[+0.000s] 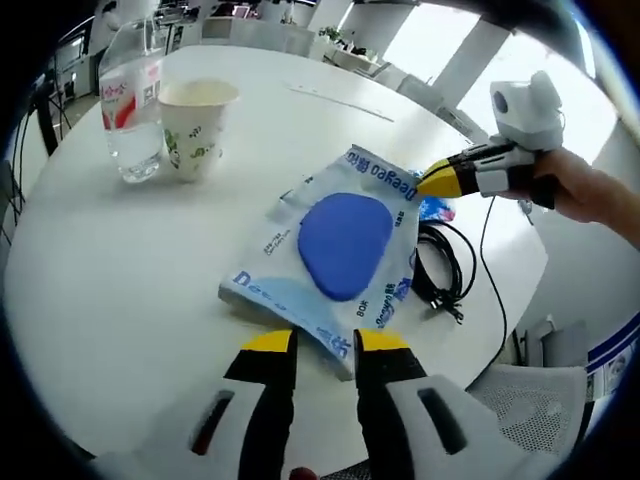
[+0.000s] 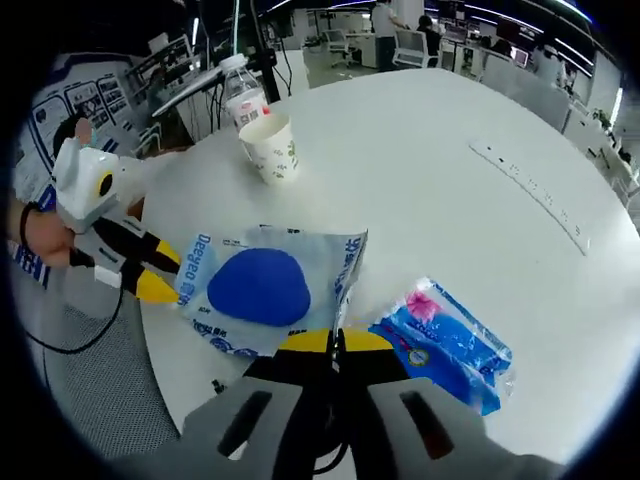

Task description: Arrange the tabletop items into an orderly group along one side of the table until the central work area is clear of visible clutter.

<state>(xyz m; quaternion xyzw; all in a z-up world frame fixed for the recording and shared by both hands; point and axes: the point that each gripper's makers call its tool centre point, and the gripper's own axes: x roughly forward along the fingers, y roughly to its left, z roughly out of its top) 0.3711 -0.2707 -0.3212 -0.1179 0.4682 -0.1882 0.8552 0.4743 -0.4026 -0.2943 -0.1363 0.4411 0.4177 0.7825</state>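
left gripper (image 1: 325, 345) jaws apart at wipes pack (image 1: 335, 255), right gripper (image 2: 335, 343) jaws pinching its edge

Small blue plastic pouch with a pink mark (image 1: 436, 208) mostly hidden behind the large white-and-blue wipes packet (image 1: 340, 255), clear plastic water bottle (image 2: 243, 94) partly hidden behind the white paper cup (image 2: 270, 148), print on both too small to read

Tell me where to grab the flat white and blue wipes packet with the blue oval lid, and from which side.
Take the white and blue wipes packet by its thin sealed end edge, probably the one nearest the left gripper, coming in low along the white table. It lies flat, and the raised blue oval lid fills its middle, so the flat margins likely pinch best.
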